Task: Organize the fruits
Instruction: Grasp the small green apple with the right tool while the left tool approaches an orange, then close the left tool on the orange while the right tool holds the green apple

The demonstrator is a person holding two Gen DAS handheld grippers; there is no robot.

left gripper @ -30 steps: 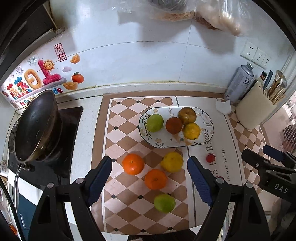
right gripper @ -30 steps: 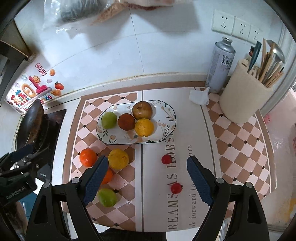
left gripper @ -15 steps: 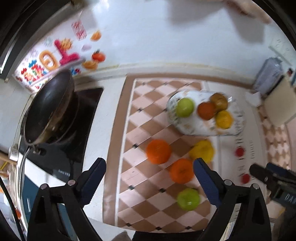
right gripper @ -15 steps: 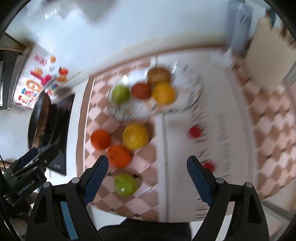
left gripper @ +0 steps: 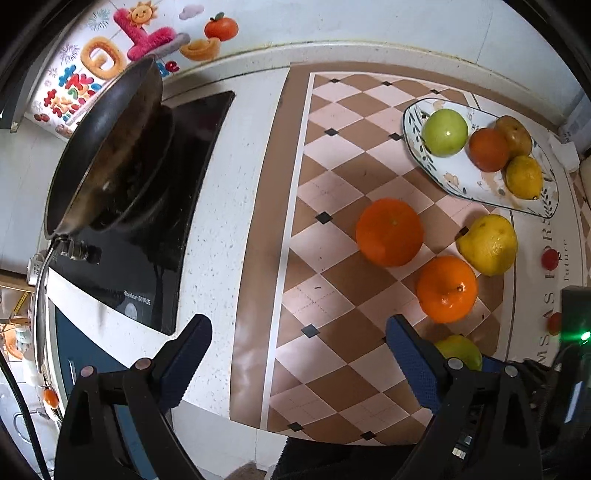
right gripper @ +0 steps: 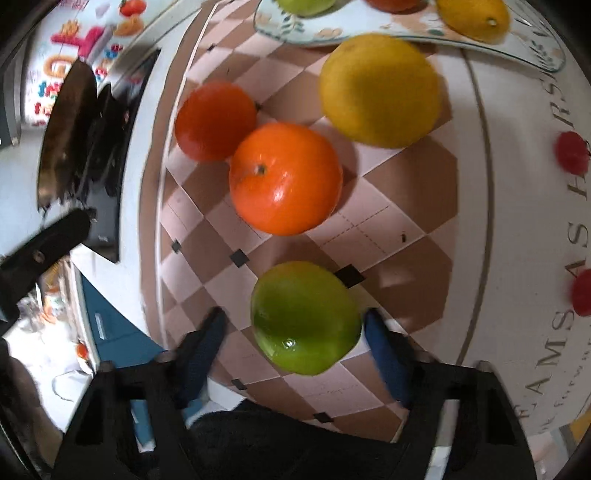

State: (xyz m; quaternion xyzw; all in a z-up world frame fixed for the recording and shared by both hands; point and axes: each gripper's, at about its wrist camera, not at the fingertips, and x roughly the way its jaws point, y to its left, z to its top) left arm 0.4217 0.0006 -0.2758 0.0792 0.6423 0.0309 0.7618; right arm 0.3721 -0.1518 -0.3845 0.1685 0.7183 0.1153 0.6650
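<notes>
1. We dropped the right tool [right gripper: 295,325] from high above down around the green fruit [right gripper: 304,317] on the bench; jaws open, straddling it, not gripping.
2. Left tool [left gripper: 295,354] open, empty.
3. Plate [left gripper: 458,184] holds four fruits; grasp comes next.

a home kitchen: a black pan [left gripper: 107,147] sits on an induction hob [left gripper: 147,236] set into the white counter [left gripper: 229,206], beside a tiled wall [left gripper: 369,18].

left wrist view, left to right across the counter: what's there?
Black pan on the cooktop → bare counter strip → first orange → second orange → yellow fruit → small red fruit.
</notes>
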